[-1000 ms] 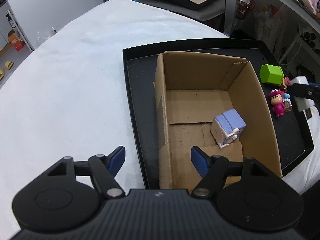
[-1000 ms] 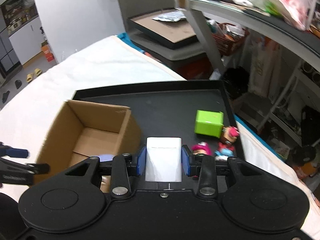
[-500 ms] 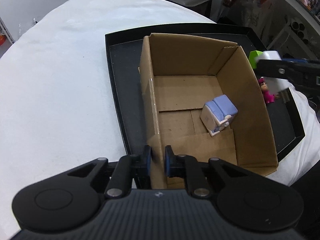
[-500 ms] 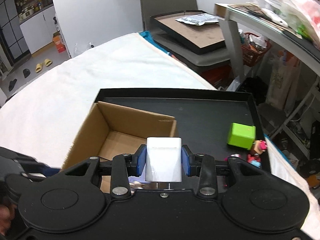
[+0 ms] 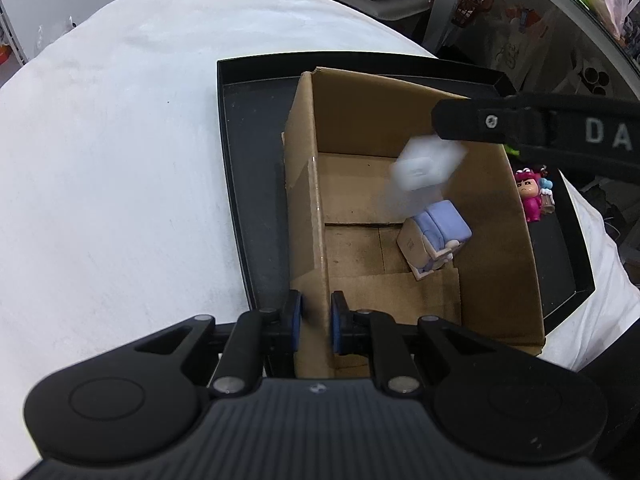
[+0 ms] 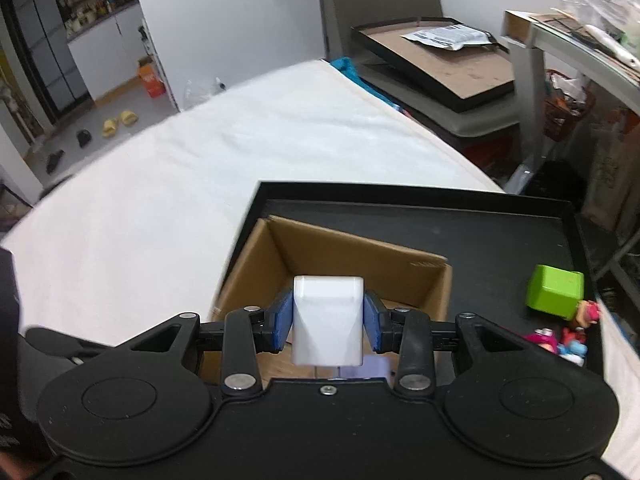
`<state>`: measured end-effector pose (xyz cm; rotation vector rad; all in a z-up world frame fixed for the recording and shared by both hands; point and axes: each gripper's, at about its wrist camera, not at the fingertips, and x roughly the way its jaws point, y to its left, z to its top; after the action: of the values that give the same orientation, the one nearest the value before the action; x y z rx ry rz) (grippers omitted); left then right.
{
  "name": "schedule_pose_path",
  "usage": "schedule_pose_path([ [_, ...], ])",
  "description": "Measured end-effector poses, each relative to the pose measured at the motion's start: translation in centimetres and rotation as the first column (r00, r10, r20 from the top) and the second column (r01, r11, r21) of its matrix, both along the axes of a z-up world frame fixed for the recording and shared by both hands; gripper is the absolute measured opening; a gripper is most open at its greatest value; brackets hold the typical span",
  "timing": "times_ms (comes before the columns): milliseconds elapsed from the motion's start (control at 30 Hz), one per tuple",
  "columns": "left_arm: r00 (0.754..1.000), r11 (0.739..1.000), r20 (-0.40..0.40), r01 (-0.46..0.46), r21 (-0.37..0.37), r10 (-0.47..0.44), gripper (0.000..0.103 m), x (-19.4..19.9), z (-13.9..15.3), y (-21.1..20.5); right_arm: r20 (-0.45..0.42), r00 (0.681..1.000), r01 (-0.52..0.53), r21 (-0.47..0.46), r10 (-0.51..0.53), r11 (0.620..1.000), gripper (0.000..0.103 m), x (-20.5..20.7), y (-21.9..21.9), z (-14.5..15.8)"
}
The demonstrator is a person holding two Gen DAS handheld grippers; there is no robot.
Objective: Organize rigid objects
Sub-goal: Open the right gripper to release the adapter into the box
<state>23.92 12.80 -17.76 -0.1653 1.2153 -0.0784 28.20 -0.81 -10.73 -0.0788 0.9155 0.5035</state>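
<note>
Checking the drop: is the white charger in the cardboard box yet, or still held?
Still held. The right gripper jaws clamp the white charger above the open cardboard box, over the purple toy.

Cardboard box (image 5: 404,208) open on top, access from above. Box's near-left wall is pinched between the left gripper (image 5: 316,322) pads, so that corner is blocked. Right gripper (image 6: 328,322) with white charger (image 5: 430,164) hangs over the box's far-right part, blocking that side. Purple-white toy (image 5: 434,236) occupies floor near the right wall; left and far floor bare. Black tray (image 6: 460,220) far half open; green cube (image 6: 556,292) and figurines (image 5: 534,194) crowd the right strip.
</note>
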Motion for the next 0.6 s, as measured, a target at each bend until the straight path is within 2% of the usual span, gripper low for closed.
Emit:
schedule_pose_path([
  [67,1.000,1.000,0.000,-0.008,0.005,0.008,0.014,0.0,0.0,0.2,0.005,1.000,0.001,0.020,-0.001,1.000,0.046,0.1,-0.1,0.3],
  [167,1.000,1.000,0.003,-0.012,-0.001,0.012,0.015,0.0,0.1,0.2,0.007,1.000,0.013,0.010,-0.013,1.000,0.047,0.1,-0.6,0.3],
  [600,1.000,0.998,0.027,-0.017,0.054,0.016,0.015,-0.5,1.0,-0.7,-0.012,0.996,0.088,0.014,-0.087,0.996,0.055,-0.9,-5.2,-0.4],
])
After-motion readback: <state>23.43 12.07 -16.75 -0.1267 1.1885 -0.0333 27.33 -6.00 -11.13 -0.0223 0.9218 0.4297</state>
